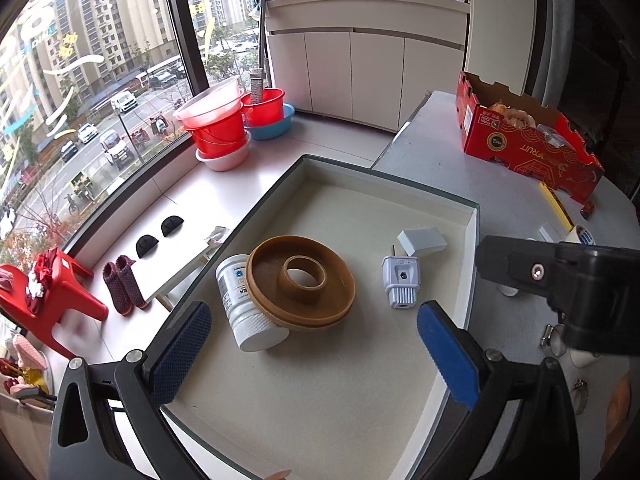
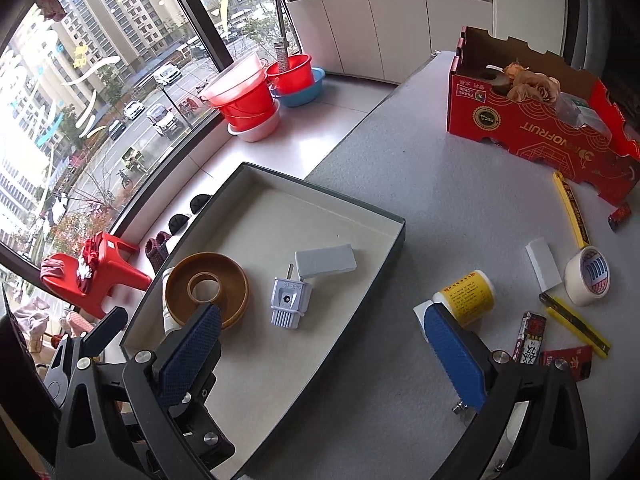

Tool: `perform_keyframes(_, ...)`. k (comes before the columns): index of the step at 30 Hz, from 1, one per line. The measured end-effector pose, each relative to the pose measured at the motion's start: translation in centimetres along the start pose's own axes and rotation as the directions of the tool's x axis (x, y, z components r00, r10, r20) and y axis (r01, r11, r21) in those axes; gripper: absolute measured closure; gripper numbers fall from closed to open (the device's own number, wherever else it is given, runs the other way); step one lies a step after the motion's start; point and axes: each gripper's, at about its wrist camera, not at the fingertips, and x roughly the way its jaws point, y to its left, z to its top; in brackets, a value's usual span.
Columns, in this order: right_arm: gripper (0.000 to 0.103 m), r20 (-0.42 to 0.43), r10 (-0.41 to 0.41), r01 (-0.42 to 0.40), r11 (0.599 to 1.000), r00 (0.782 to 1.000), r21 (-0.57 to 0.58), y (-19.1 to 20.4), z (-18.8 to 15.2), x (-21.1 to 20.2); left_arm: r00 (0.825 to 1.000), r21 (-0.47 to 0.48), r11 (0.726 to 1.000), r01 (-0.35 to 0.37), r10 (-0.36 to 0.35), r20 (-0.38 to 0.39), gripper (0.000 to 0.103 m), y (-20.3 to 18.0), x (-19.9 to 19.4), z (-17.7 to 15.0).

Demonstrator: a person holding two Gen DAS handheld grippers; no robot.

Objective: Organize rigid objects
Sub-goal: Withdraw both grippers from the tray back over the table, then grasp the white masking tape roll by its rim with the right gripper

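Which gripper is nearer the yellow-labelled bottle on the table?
Right. The right gripper hangs open with its right-hand finger just beside the yellow-labelled bottle. The left gripper is open over the tray, away from the bottle.

Ahead of the left hand-held gripper [image 1: 316,352], whose fingers [image 1: 182,354] wear textured blue rubbery pads, the shallow tray [image 1: 472,232] has a matt, finely speckled cream lining. In it lie a smooth brown plastic ring [image 1: 300,282], a glossy white plastic bottle [image 1: 244,304] with a ribbed cap, and a pale matt plastic plug [image 1: 401,282]. The counter [image 2: 420,184] looks grainy grey; the red box [image 2: 536,136] is printed cardboard.
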Motion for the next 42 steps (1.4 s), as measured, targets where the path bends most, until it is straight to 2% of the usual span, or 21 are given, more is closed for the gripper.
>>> perform_keyframes(6, 0.001, 0.008, -0.011, 0.011, 1.000, 1.000, 0.015, -1.4, -3.4, -2.4, 0.999, 0.014, 0.999, 0.043, -0.043, -0.032, 0.000, -1.4, -1.3, -2.2)
perform_keyframes(11, 0.001, 0.022, -0.040, 0.037, 0.994, 0.999, 0.107, -5.2, -7.9, -5.1, 0.993, 0.057, 0.993, 0.107, -0.104, -0.048, 0.000, -3.8, -2.8, -4.0)
perform_keyframes(13, 0.001, 0.021, -0.068, 0.064, 0.987, 0.997, 0.147, -7.2, -9.9, -6.0, 0.990, 0.088, 0.987, 0.135, -0.131, -0.054, 0.000, -5.4, -3.3, -4.6)
perform_keyframes(18, 0.001, -0.013, -0.194, 0.192, 0.958, 0.981, 0.211, -12.3, -14.0, -7.1, 0.977, 0.159, 0.966, 0.204, -0.191, -0.093, 0.000, -10.4, -3.5, -5.7)
perform_keyframes(25, 0.001, -0.029, -0.175, 0.173, 0.915, 0.984, 0.366, -17.5, -18.7, -8.6, 0.980, 0.219, 0.957, 0.189, -0.168, -0.108, 0.000, -16.1, -1.0, -4.9)
perform_keyframes(31, 0.001, -0.025, -0.175, 0.172, 0.909, 0.984, 0.380, -18.9, -19.5, -8.8, 0.978, 0.248, 0.953, 0.176, -0.141, -0.154, 0.000, -19.3, 2.6, -4.4)
perform_keyframes(34, 0.001, -0.017, -0.194, 0.187, 0.914, 0.981, 0.360, -18.7, -18.8, -8.5, 0.983, 0.266, 0.954, 0.136, -0.097, -0.155, 0.000, -20.1, 4.0, -4.5)
perform_keyframes(40, 0.001, -0.023, -0.223, 0.222, 0.942, 0.975, 0.250, -17.5, -15.9, -5.9, 0.989, 0.231, 0.967, 0.105, -0.077, -0.127, 0.000, -19.4, 5.0, -3.9)
perform_keyframes(42, 0.001, -0.019, -0.234, 0.233, 0.951, 0.972, 0.203, -17.0, -14.8, -4.9, 0.987, 0.214, 0.970, 0.115, -0.088, -0.136, 0.000, -18.7, 5.2, -3.7)
